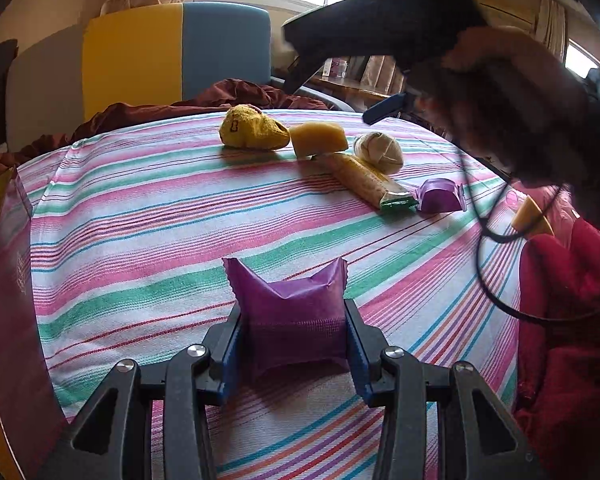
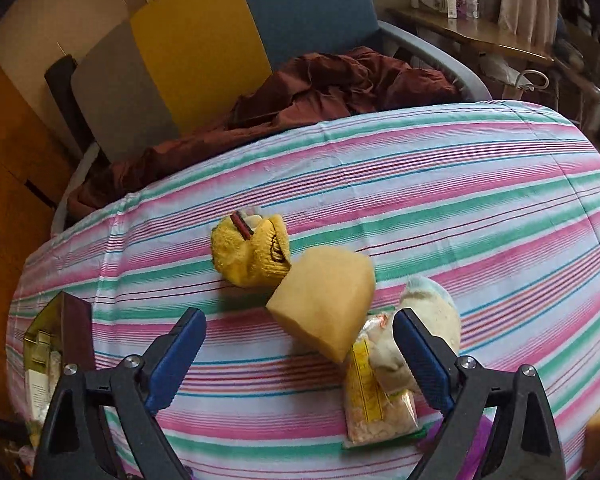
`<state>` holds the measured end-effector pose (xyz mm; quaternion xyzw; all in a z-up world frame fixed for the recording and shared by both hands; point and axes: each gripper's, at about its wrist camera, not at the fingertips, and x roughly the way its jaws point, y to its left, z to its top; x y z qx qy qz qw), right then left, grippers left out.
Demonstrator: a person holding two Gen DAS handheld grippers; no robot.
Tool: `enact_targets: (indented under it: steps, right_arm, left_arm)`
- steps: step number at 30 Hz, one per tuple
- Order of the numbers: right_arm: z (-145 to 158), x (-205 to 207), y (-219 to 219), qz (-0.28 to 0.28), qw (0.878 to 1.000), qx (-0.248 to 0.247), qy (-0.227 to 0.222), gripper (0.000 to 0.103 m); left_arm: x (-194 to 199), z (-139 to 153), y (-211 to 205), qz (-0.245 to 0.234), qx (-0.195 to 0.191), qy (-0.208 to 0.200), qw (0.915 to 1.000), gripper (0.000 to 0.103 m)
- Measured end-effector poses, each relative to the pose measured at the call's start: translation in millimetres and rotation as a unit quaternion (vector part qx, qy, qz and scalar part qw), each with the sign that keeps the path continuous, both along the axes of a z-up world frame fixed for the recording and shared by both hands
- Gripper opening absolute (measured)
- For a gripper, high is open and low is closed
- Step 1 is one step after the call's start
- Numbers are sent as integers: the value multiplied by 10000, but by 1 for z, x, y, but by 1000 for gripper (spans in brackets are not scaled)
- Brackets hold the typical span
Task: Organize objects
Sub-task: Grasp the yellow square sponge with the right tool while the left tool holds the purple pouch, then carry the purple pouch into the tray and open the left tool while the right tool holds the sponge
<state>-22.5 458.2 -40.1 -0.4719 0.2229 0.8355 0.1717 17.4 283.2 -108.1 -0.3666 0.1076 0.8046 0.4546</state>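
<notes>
My left gripper (image 1: 292, 320) is shut on a purple snack packet (image 1: 290, 312), held just above the striped tablecloth (image 1: 140, 220). Farther back lie a yellow rolled sock (image 1: 252, 128), a yellow sponge (image 1: 318, 140), a cream rolled sock (image 1: 380, 152), a long snack bar (image 1: 364, 180) and a second purple packet (image 1: 440, 196). My right gripper (image 2: 300, 330) is open above the sponge (image 2: 324, 300), with the yellow sock (image 2: 252, 252) beyond it, and the cream sock (image 2: 396, 356) and snack bar (image 2: 372, 404) by its right finger. In the left wrist view the right gripper (image 1: 380, 110) hovers over that group.
A maroon box (image 1: 12, 272) stands at the table's left edge; it also shows in the right wrist view (image 2: 56, 344). A red cloth (image 1: 572, 320) and another sponge piece (image 1: 530, 216) lie at the right. A chair (image 2: 260, 32) with brown fabric (image 2: 320, 88) stands behind the table.
</notes>
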Motion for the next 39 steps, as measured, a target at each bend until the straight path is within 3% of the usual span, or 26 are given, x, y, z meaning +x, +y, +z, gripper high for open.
enact_targets:
  steps: [3,4,6,8,12,16,19,22,39]
  right_arm:
    - [-24,-20,9,-147,9990,33,-429,96]
    - [-33,-25,11,-114,9982,74,-577,86]
    - [-47,-30,9,-23,9955,282,-905,59]
    - [-45,-24,3,136,9958,455,-783,56]
    - [-32,2,-16,467,9956,566,-576,56]
    - [-26,32,-47,867,9950,372,-337,56]
    - [-34,45,-70,1246,9919,59,-238,56]
    - [-51,47,-87,1542,9870,-21,-461,56]
    - [-58,43,-90,1661,9840,166,-622,56]
  left_arm:
    - [-1,0,0,-3,24,-24,10000,45]
    - [-1,-1,0,-4,33,-32,10000,45]
    - [-2,-1,-1,-8,54,-54,10000,45]
    - [-2,-1,0,-10,58,-59,10000,45]
    - [-1,-2,0,-7,51,-40,10000,45]
    - [-2,-2,1,-3,34,-12,10000,45]
    - [-2,-2,1,4,24,8,10000,45]
    - [1,-1,1,24,-13,66,10000,44]
    - [11,0,-5,65,-287,432,9986,44]
